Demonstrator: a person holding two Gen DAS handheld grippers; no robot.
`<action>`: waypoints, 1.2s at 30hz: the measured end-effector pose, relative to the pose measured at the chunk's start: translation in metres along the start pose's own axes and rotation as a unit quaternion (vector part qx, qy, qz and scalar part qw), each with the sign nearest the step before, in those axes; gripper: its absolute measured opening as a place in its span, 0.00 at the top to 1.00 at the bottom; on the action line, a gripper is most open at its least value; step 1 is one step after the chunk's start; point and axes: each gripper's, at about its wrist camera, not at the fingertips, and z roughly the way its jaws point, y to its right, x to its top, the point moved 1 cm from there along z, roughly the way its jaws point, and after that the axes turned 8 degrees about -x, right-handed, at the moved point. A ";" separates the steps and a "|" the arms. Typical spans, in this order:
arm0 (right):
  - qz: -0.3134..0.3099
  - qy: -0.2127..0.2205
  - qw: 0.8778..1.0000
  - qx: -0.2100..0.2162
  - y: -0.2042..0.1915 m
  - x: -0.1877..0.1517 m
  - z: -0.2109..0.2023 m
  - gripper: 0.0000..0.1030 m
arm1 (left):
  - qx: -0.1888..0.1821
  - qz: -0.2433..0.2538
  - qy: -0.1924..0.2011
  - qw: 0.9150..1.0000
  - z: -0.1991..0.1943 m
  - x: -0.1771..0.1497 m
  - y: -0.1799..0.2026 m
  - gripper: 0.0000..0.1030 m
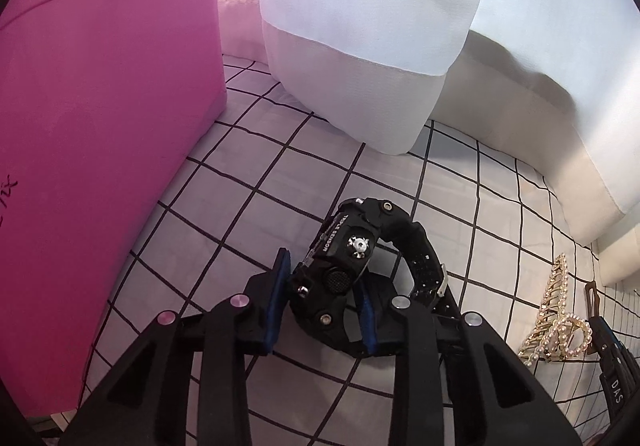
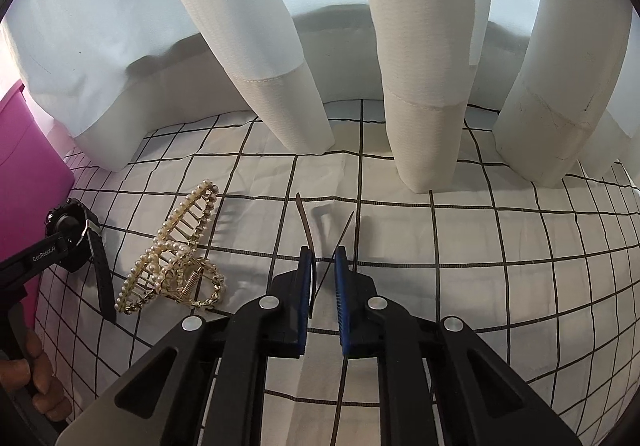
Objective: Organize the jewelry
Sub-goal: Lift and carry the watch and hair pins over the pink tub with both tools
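A chunky black wristwatch (image 1: 348,246) sits between the blue pads of my left gripper (image 1: 324,274), which is shut on its case; the strap curls off to the right. From the right wrist view the same watch (image 2: 68,224) shows at the far left. My right gripper (image 2: 323,252) is shut on a thin brown hair clip (image 2: 305,222) that sticks out ahead of the fingertips, seen edge-on just above the cloth. A gold claw clip set with pearls (image 2: 176,246) lies on the cloth between the two grippers, also seen as the pearl clip (image 1: 556,310) at the right.
A black-and-white checked cloth (image 2: 480,246) covers the surface. A pink box (image 1: 100,126) stands close on the left. White curtain folds (image 2: 260,46) hang down to the cloth at the back. A person's hand (image 2: 36,378) grips the left tool's handle.
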 end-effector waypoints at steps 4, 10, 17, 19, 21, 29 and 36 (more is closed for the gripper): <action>-0.003 0.007 1.000 0.006 0.003 0.002 -0.013 0.89 | -0.001 -0.013 -0.005 1.000 -0.013 -0.013 -0.009 0.72; -0.020 0.012 1.000 0.019 0.006 -0.001 -0.033 0.89 | 0.004 -0.022 -0.002 1.000 -0.040 -0.036 -0.009 0.72; -0.042 0.026 0.998 0.032 0.018 -0.005 -0.065 0.89 | -0.009 -0.021 0.026 0.999 -0.087 -0.052 -0.006 0.73; -0.047 0.031 0.998 0.036 0.021 -0.007 -0.072 0.89 | -0.012 -0.022 0.034 0.999 -0.100 -0.057 -0.004 0.73; -0.051 0.036 0.997 0.040 0.023 -0.008 -0.080 0.89 | -0.016 -0.023 0.043 0.999 -0.116 -0.065 -0.003 0.73; -0.079 0.063 0.993 0.066 0.027 -0.004 -0.116 0.89 | -0.013 -0.020 0.084 0.996 -0.182 -0.073 0.014 0.73; -0.114 0.106 0.980 0.125 0.010 0.013 -0.159 0.89 | 0.011 -0.036 0.134 0.990 -0.253 -0.082 0.018 0.73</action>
